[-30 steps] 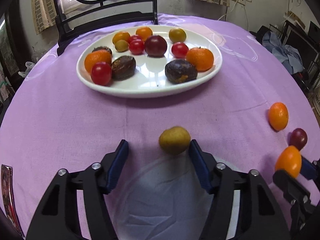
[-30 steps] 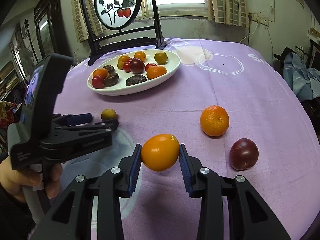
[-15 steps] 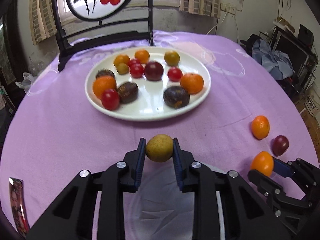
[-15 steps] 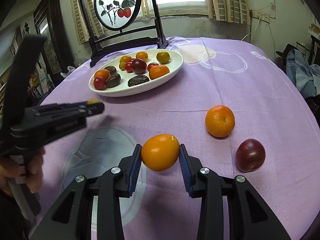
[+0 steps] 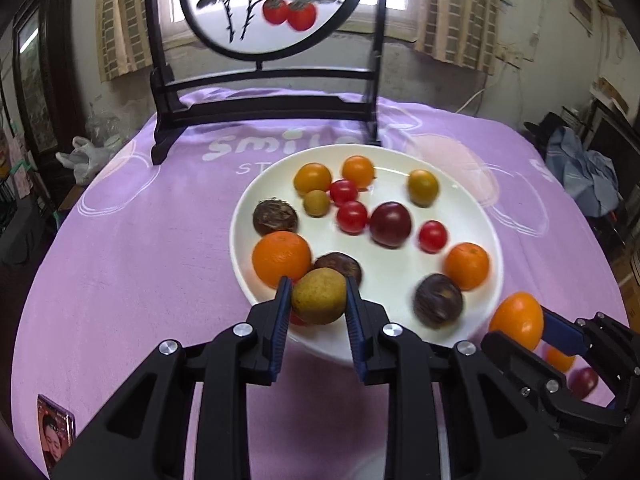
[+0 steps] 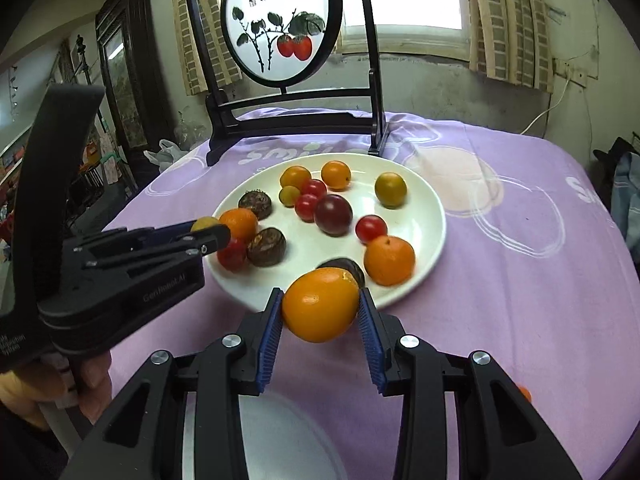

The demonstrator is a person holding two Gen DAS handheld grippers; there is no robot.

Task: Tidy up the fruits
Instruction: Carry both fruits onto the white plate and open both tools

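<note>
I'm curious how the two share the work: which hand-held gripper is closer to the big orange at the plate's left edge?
Left. The left hand-held gripper, holding a yellow-green fruit, sits just in front of the big orange. The right hand-held gripper, holding an orange fruit, is at the plate's other side.

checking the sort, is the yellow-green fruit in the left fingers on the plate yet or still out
Still out. The yellow-green fruit is clamped between the left gripper pads, above the white plate near edge, not resting in it.

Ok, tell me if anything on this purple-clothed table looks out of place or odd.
Two fruits lie off the white oval plate: a small orange mandarin and a dark red plum sit on the purple tablecloth, behind the right gripper. Nothing looks spilled or damaged.
</note>
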